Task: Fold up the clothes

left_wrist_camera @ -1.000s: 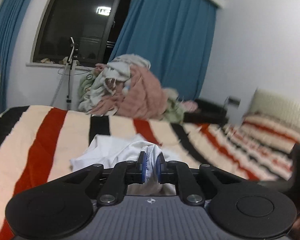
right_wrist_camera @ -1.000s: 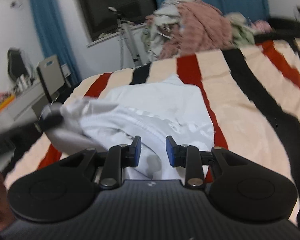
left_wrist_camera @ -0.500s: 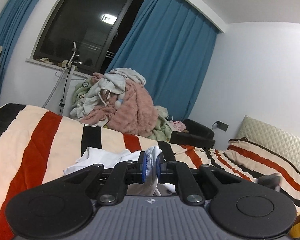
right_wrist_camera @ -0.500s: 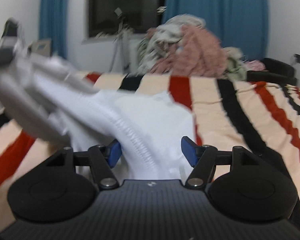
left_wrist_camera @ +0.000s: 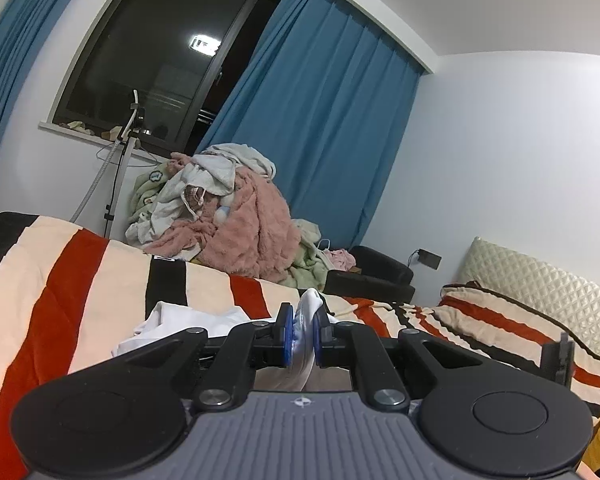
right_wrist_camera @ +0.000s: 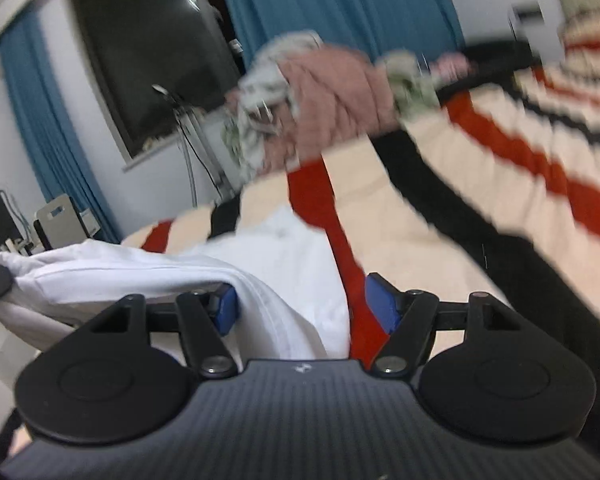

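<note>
A white garment (left_wrist_camera: pixel 188 324) lies on the striped bed. My left gripper (left_wrist_camera: pixel 300 330) is shut on a bunched edge of it and holds that edge lifted above the bed. In the right wrist view the same white garment (right_wrist_camera: pixel 284 256) stretches from the bed up to the left gripper at the far left edge. My right gripper (right_wrist_camera: pixel 306 308) is open, its blue pads wide apart. A fold of the white cloth passes between them by the left pad (right_wrist_camera: pixel 227 308), not pinched.
The bed has a cream, red and black striped cover (left_wrist_camera: pixel 80 280). A heap of pink and pale clothes (left_wrist_camera: pixel 228 220) sits at its far side under blue curtains (left_wrist_camera: pixel 320 132). A pillow and quilted headboard (left_wrist_camera: pixel 540 292) are to the right. A stand (left_wrist_camera: pixel 120 176) is by the window.
My right gripper has opened wide and let go of the cloth, and its view has swung and tilted. My left gripper has lifted and tilted up, still holding the garment.
</note>
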`<state>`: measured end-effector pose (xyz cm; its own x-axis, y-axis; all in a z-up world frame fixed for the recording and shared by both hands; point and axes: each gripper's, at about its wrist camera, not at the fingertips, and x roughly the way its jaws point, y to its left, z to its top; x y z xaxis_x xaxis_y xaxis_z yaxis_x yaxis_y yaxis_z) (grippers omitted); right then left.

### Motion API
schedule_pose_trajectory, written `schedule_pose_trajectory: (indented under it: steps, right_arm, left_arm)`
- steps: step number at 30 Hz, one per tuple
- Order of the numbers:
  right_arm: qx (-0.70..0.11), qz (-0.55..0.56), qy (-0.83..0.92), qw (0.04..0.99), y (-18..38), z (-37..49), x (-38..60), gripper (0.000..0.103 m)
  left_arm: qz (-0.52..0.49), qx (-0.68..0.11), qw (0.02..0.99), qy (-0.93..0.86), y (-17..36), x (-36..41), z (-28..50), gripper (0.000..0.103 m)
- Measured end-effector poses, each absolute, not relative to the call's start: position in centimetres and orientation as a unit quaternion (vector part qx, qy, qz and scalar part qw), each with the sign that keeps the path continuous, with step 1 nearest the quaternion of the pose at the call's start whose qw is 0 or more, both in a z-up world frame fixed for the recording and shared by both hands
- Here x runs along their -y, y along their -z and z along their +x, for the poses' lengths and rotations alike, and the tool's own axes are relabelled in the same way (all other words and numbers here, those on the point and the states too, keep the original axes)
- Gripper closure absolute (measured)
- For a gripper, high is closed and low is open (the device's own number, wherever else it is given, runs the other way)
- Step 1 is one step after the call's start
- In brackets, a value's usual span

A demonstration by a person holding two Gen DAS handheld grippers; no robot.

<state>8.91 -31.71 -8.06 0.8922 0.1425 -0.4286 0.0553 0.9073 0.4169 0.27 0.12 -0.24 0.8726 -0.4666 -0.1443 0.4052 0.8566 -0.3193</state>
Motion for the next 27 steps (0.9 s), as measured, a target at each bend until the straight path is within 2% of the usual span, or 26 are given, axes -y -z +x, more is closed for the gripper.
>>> schedule_pose_trajectory:
  steps: [13,16,22,24,27]
  right_arm:
    - [-0.365,0.219,0.04,0.904,12.2,8.1,32.1,0.036]
    - [-0.302,0.178,0.094,0.932,10.5,6.9,31.4,0.036]
    - [-0.049,0.109,0.146,0.982,5.4,2.7,29.1,0.033]
    - [-0.012,0.083,0.127,0.988,4.0,2.8,27.9,0.033]
    - [-0.001,0.042,0.075,0.996,2.4,4.0,26.1,0.033]
  left_arm:
    - [-0.174,-0.113,0.956,0.207,0.0,-1.0,0.6,0.093]
    - [-0.169,-0.122,0.958,0.197,0.1,-0.8,0.7,0.093]
    - [-0.128,-0.19,0.96,0.163,1.6,0.2,2.4,0.092]
    - [-0.115,-0.219,0.956,0.158,2.6,0.5,2.9,0.091]
    - [-0.106,-0.253,0.951,0.144,3.8,0.3,3.3,0.087]
